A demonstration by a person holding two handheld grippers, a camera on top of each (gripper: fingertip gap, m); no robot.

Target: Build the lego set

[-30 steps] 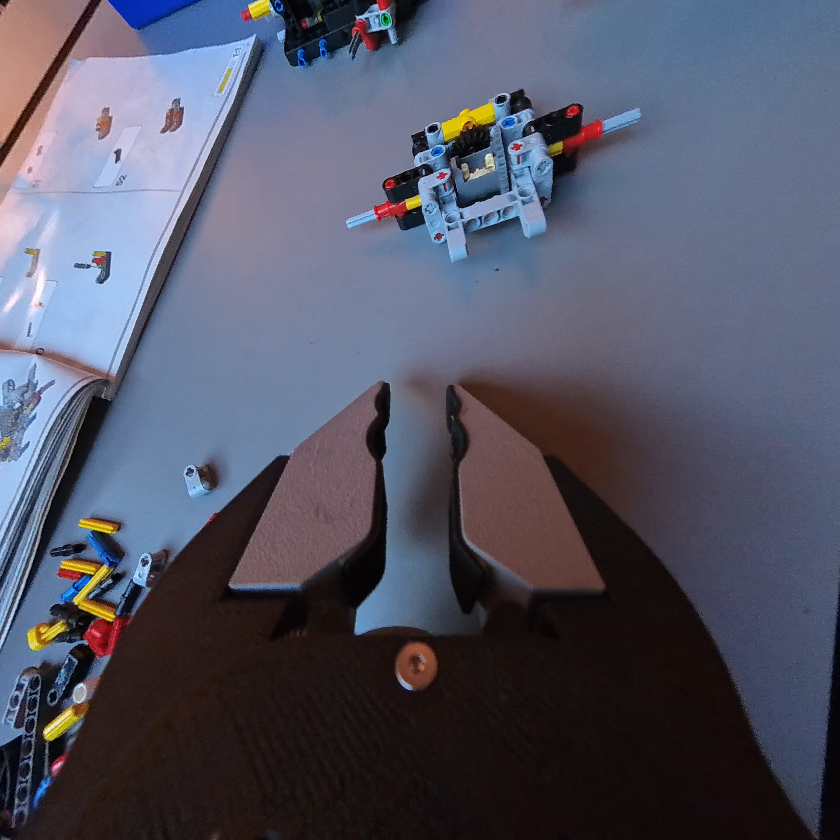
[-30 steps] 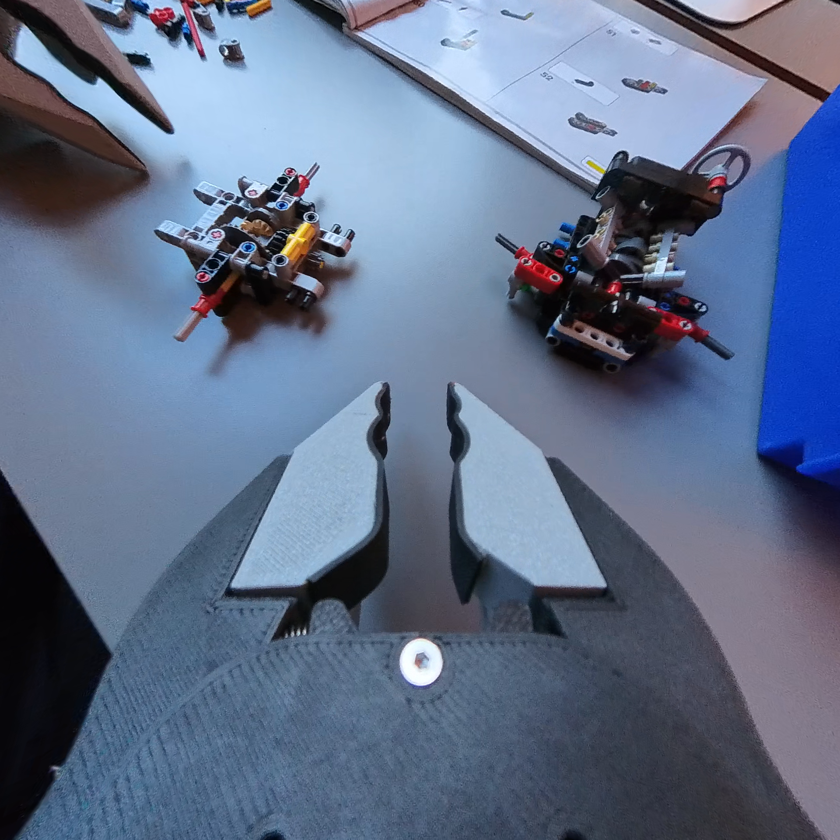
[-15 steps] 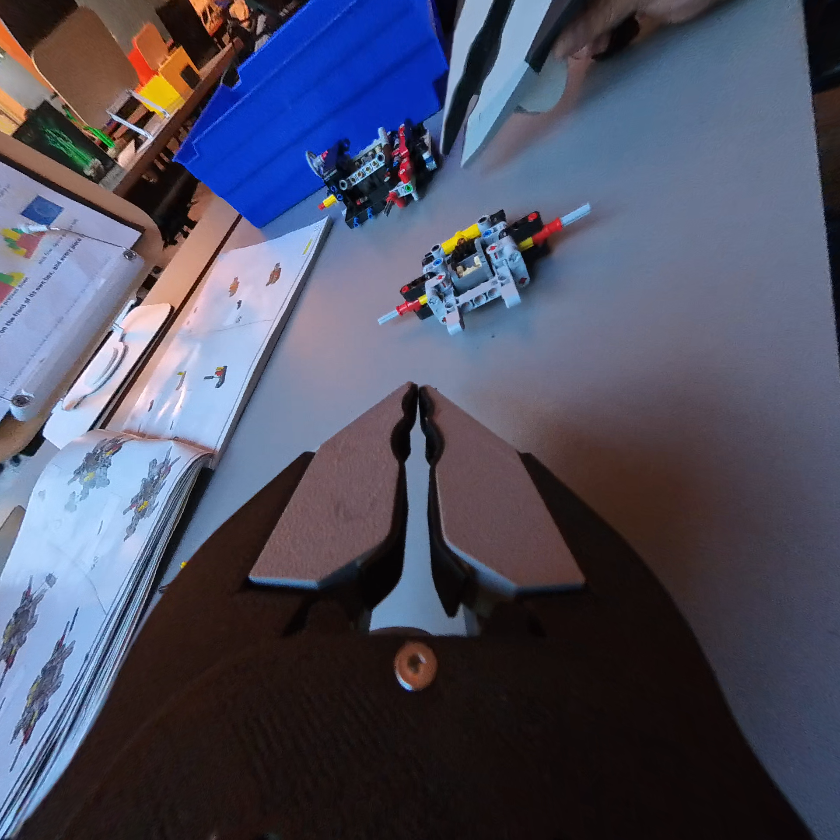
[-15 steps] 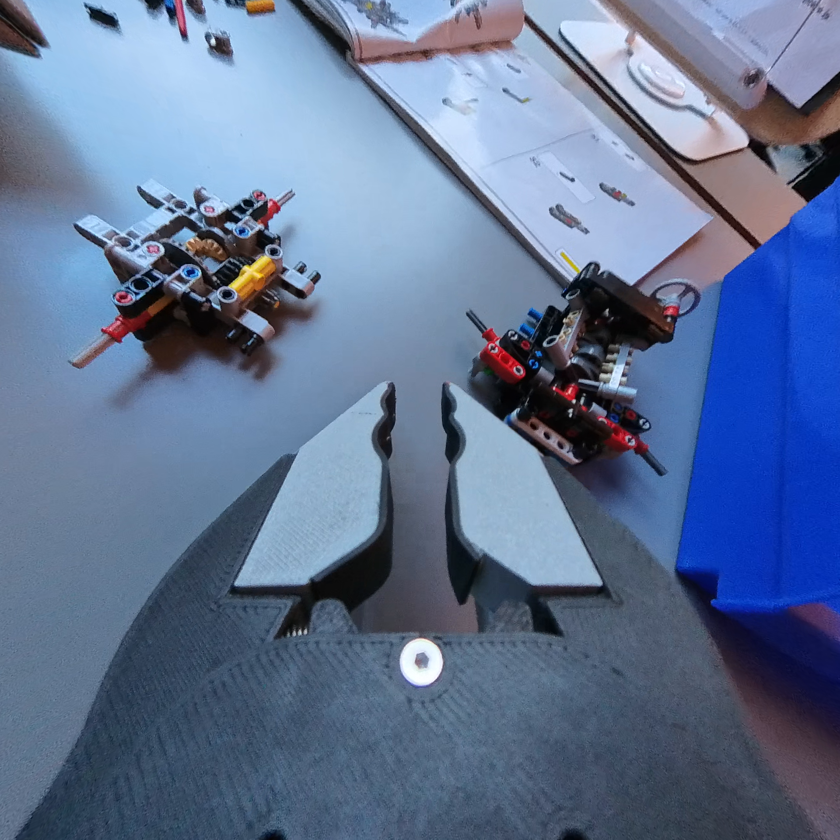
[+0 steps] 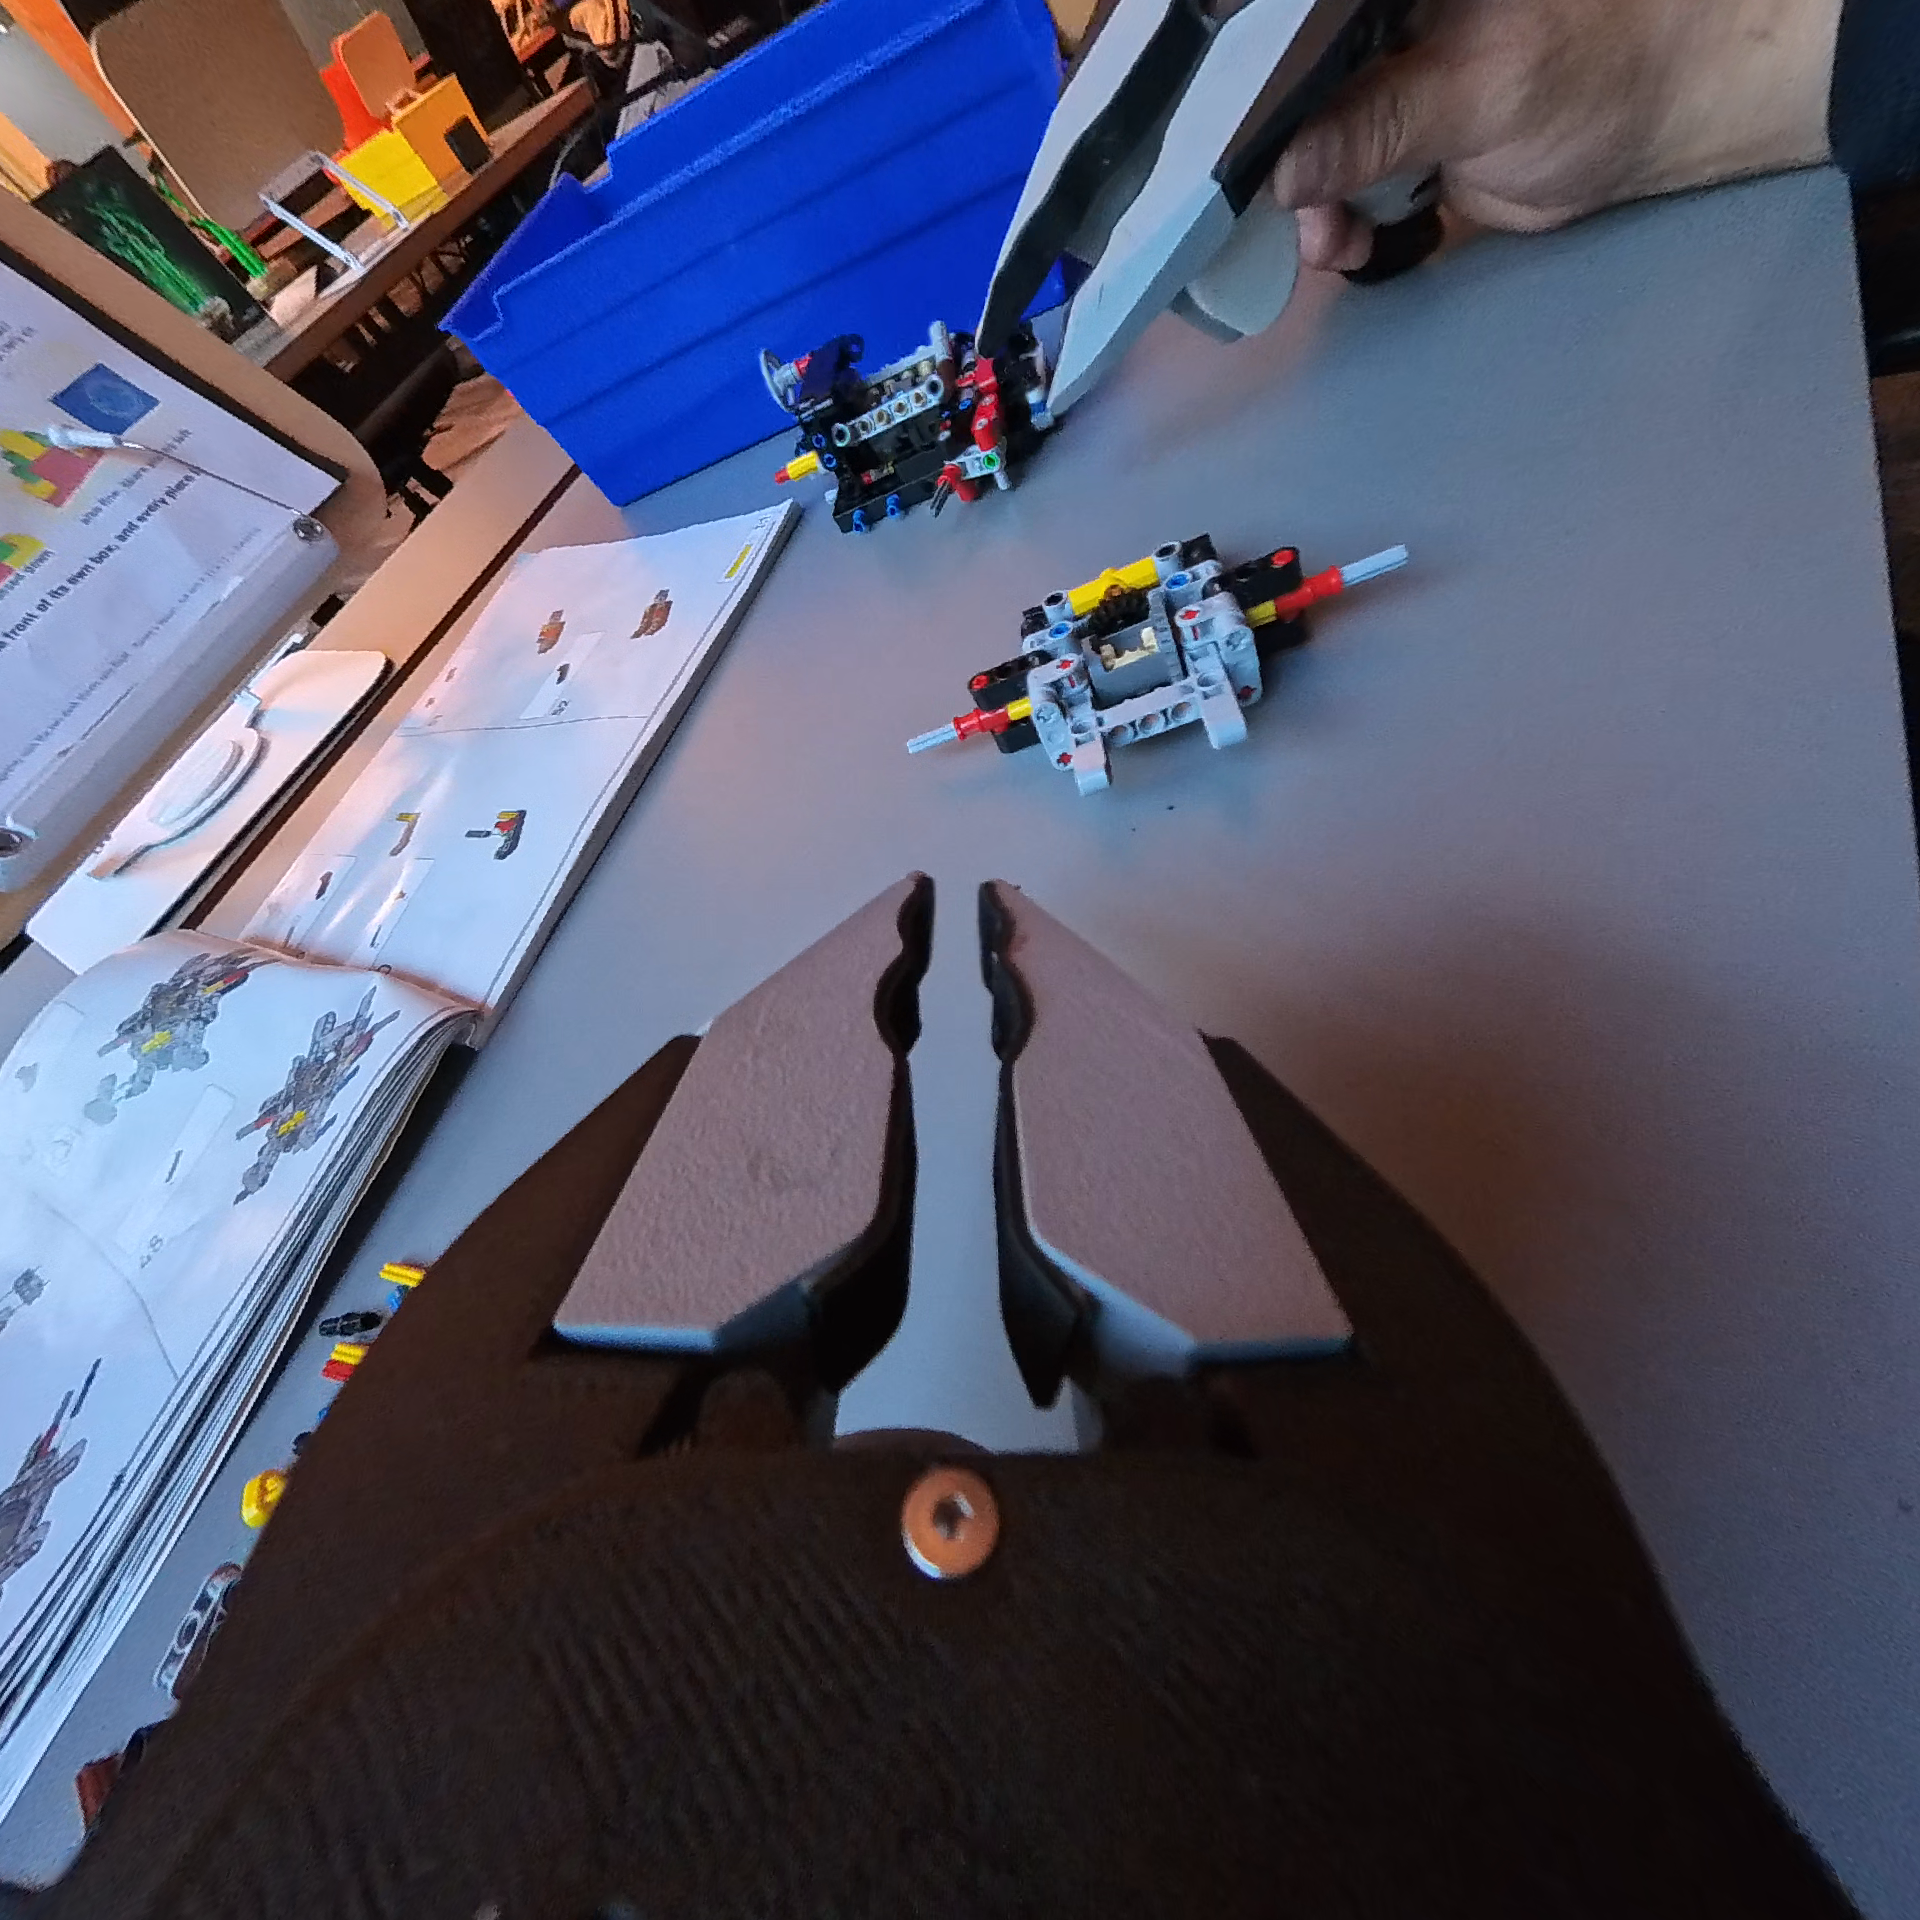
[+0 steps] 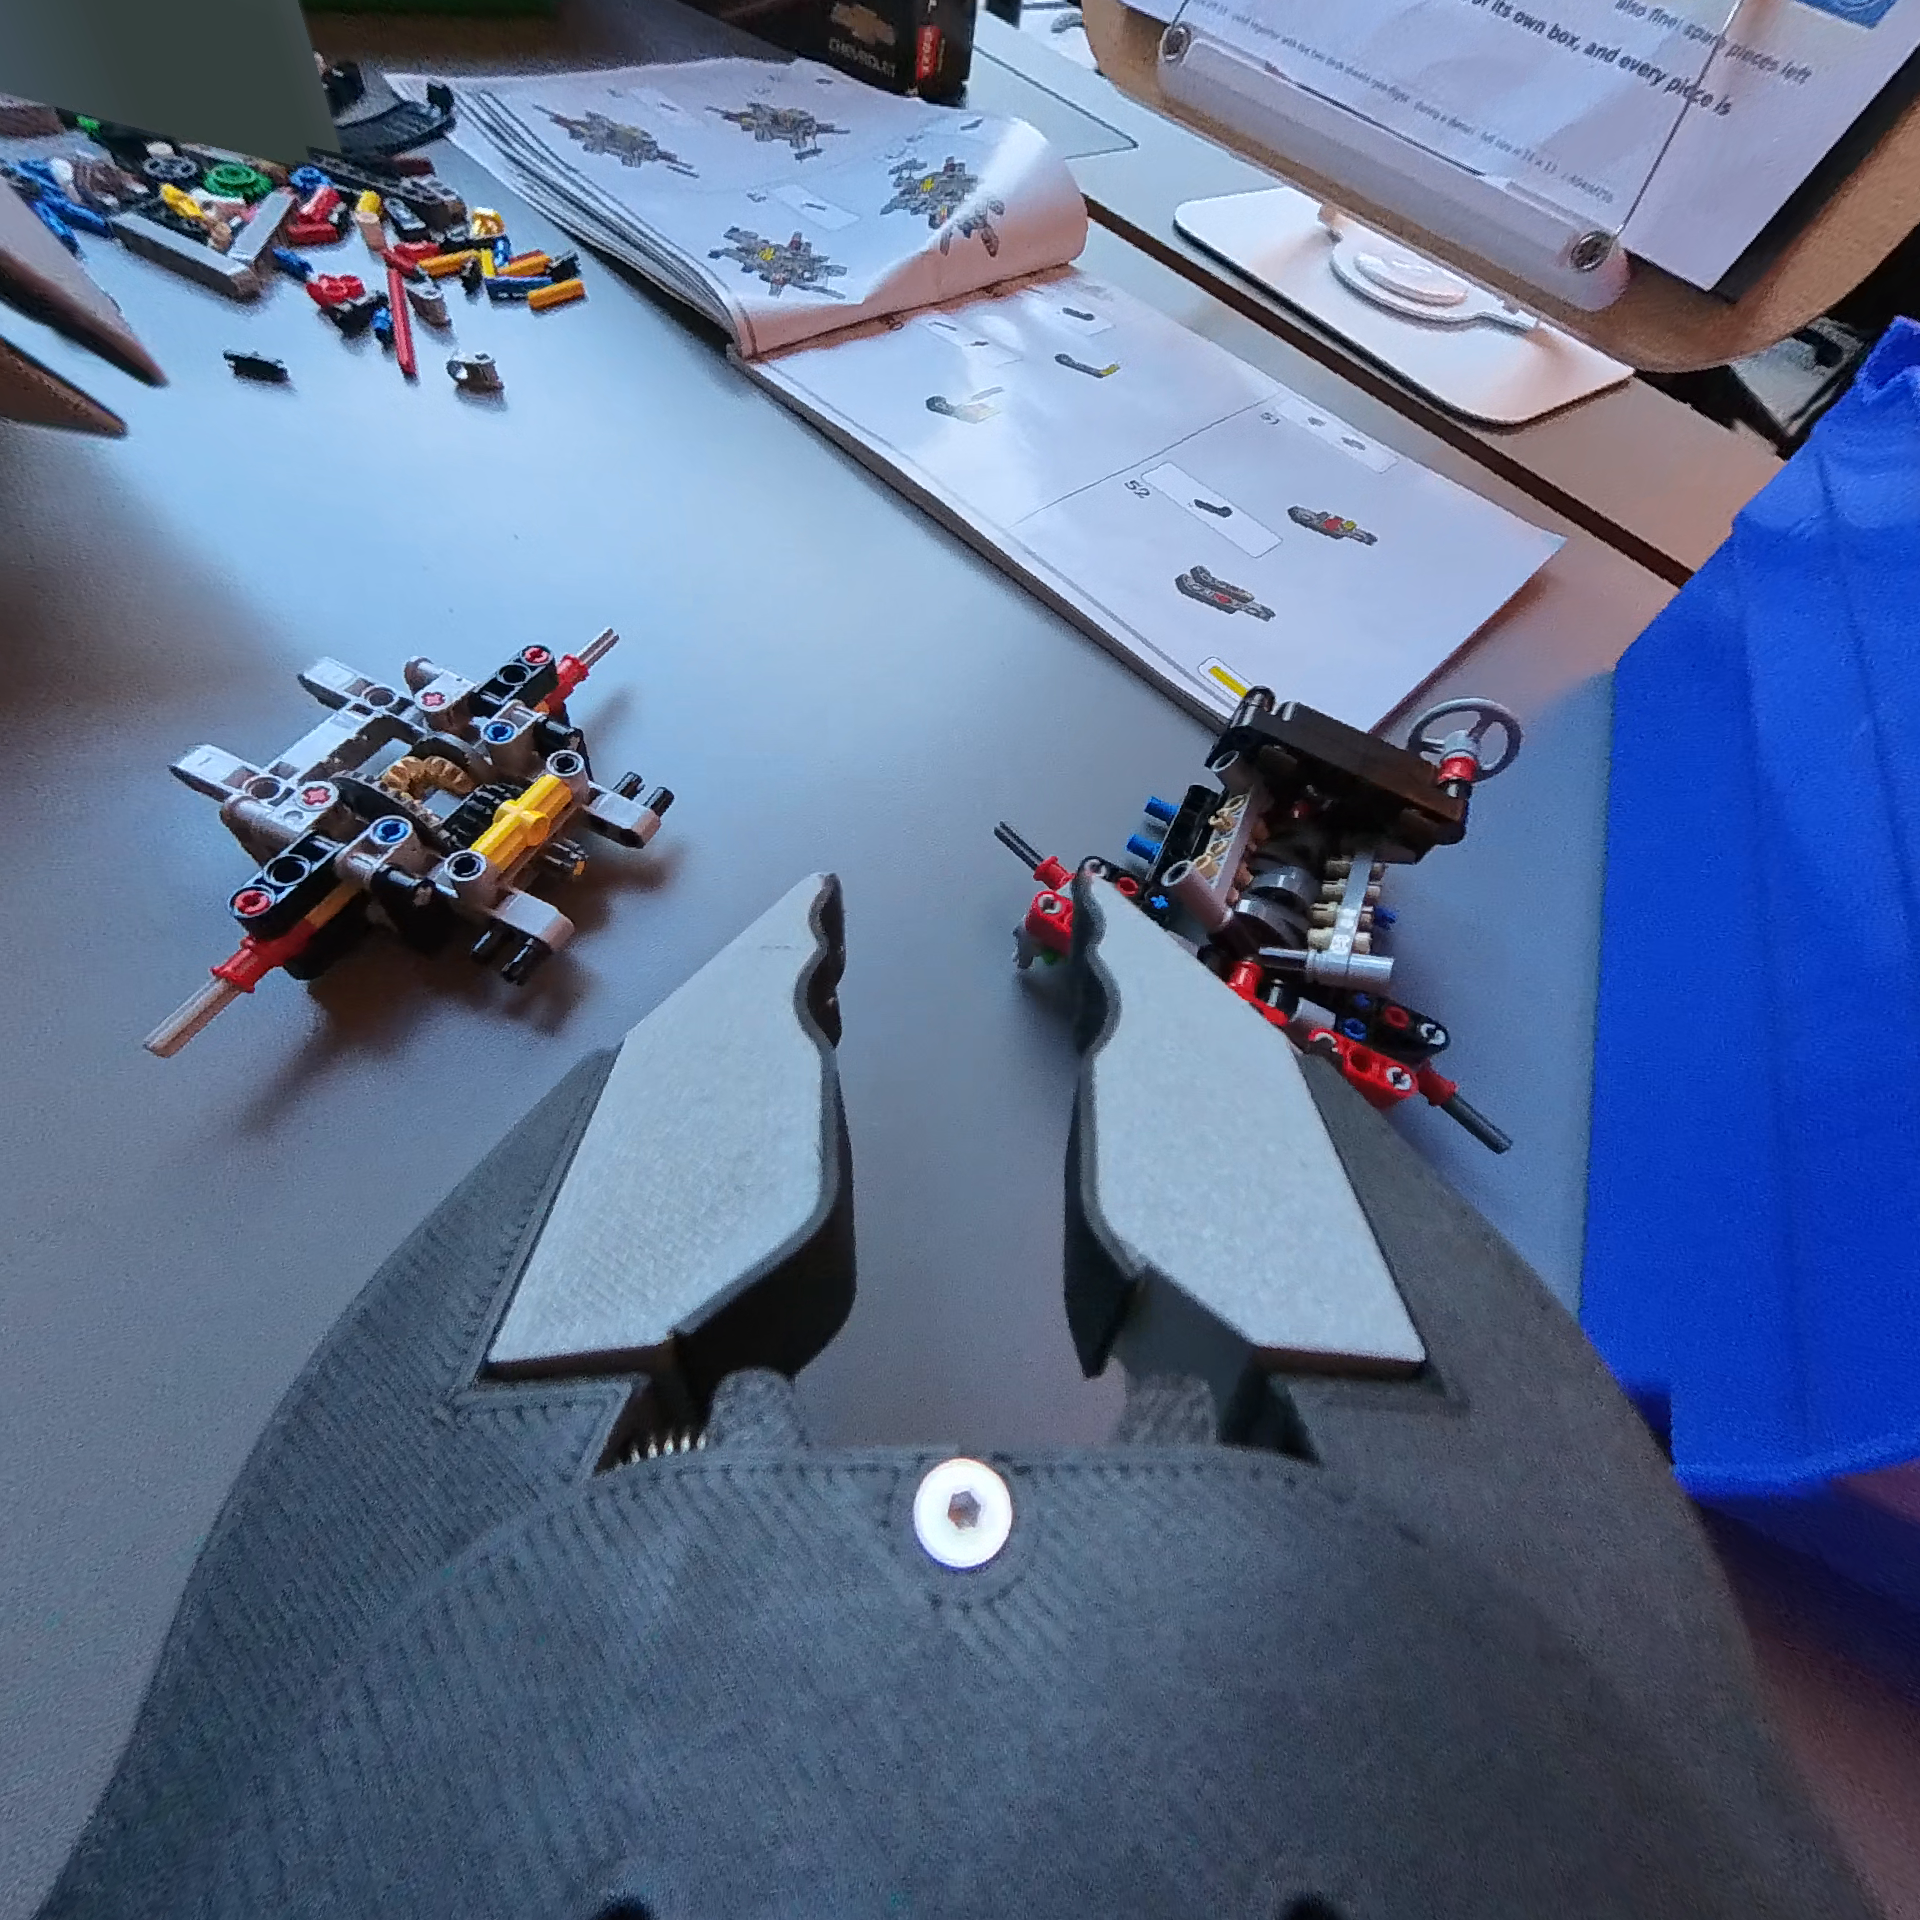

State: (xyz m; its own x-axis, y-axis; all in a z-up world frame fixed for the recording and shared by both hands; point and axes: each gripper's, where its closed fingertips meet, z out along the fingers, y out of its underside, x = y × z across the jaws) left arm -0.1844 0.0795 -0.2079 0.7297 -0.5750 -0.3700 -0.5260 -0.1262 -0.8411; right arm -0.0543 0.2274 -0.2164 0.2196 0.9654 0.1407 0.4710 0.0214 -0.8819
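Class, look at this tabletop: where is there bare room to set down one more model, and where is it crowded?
Bare table lies right of the grey axle model, and between it and the open manual. Crowded: the loose parts pile, and the strip between the black model and blue bin.

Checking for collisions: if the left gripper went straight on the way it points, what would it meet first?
Probably bare table first. The left gripper, jaws slightly apart and empty, aims just left of the grey brick assembly; depth is unclear.

Open, empty right hand-held gripper [image 6: 951, 904] beside black brick assembly [image 6: 1320, 862]
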